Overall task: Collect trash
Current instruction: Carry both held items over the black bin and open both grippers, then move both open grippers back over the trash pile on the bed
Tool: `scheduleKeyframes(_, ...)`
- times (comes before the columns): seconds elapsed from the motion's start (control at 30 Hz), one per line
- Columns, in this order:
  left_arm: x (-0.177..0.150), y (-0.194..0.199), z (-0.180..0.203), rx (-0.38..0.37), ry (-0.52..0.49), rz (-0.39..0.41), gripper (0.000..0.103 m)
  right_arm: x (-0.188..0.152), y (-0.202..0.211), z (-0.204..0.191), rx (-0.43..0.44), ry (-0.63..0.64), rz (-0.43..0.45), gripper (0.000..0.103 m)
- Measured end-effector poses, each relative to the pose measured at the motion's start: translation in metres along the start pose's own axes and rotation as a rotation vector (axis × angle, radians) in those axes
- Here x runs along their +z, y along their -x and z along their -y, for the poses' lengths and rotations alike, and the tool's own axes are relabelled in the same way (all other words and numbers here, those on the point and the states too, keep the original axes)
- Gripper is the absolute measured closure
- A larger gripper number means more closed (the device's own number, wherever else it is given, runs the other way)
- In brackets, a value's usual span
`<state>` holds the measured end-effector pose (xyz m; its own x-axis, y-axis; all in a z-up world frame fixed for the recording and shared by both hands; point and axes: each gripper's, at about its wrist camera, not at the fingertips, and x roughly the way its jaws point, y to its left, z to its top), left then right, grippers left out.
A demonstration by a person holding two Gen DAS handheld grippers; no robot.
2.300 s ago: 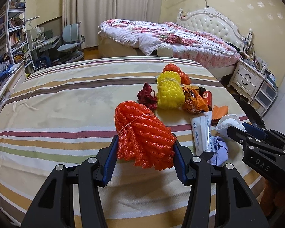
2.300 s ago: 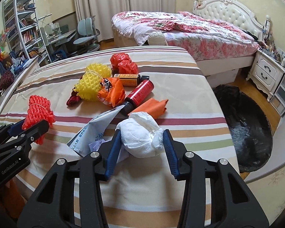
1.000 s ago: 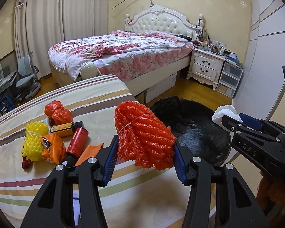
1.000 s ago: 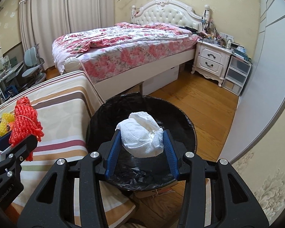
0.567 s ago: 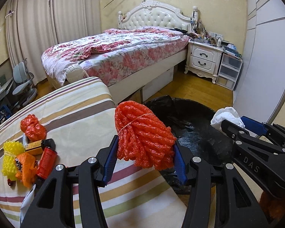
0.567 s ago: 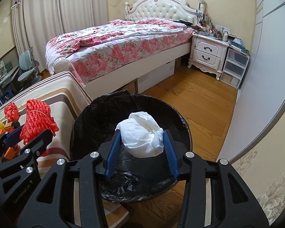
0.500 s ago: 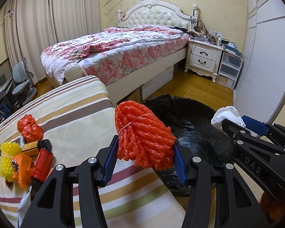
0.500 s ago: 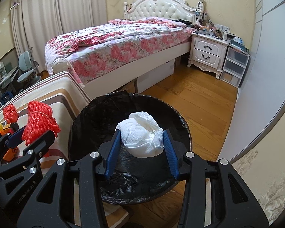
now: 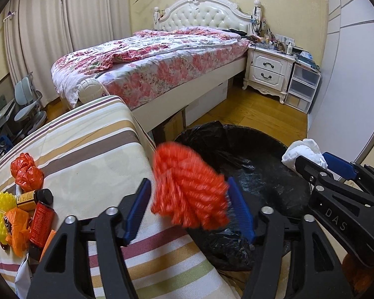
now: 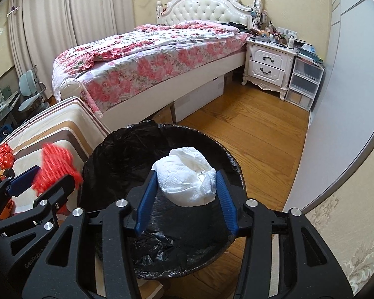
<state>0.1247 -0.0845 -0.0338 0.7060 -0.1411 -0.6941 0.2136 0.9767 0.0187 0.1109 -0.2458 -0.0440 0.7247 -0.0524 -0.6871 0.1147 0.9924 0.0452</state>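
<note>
**Clerk:** Over the black bag-lined round bin (image 10: pixel 107 164), beside the striped bedspread (image 9: pixel 87 154): two items in transit. Item one, crumpled white paper wad (image 10: pixel 187 177), sits between the blue pads of the right gripper (image 10: pixel 185 194), directly above the bin's mouth. Jaws are opening; a sliver of gap shows at each side, so it looks let go rather than pinched.

**Onlooker:** And the left one?

**Clerk:** Item two, bunched orange-red foam fruit netting (image 9: pixel 189 186), between the pads of the left gripper (image 9: pixel 189 206). Jaws opening too; the left pad stands clear of it, and the netting is blurred, as if dropping. It hangs over the near edge where bedspread meets bin, so I judge it may clip the rim.

**Onlooker:** Anything inside the bin yet?

**Clerk:** Only wrinkled black liner visible. Nothing binned that I can see.

**Onlooker:** What remains on the bed?

**Clerk:** Crumpled red plastic bag (image 9: pixel 26 172); small brown bottle with black cap (image 9: pixel 33 196); red cylindrical can (image 9: pixel 41 224); yellow foam netting (image 9: pixel 0 214); orange wrapper (image 9: pixel 16 226). More lies at the frame's edge, too cut off to name.

**Onlooker:** So, progress?

**Clerk:** Early. Two pieces at the point of release, at least five awaiting collection.
</note>
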Motion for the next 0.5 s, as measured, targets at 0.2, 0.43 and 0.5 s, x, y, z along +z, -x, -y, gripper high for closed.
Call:
scheduleKeyframes(0.2, -0.001, 0.002, -0.001, 0.005, 0.015, 0.008, 0.027, 0.002, 0.002, 0.0, -0.02, -0.002, 0.01, 0.044)
scheduleKeyframes(0.43, -0.003, 0.009, -0.006, 0.022, 0.019, 0.017, 0.025, 0.004, 0.01, -0.003, -0.038, -0.004, 0.022, 0.039)
scheduleKeyframes(0.5, -0.003, 0.012, -0.008, 0.021, 0.024, 0.017, 0.025, 0.002, 0.013, -0.003, -0.041, -0.004, 0.025, 0.039)
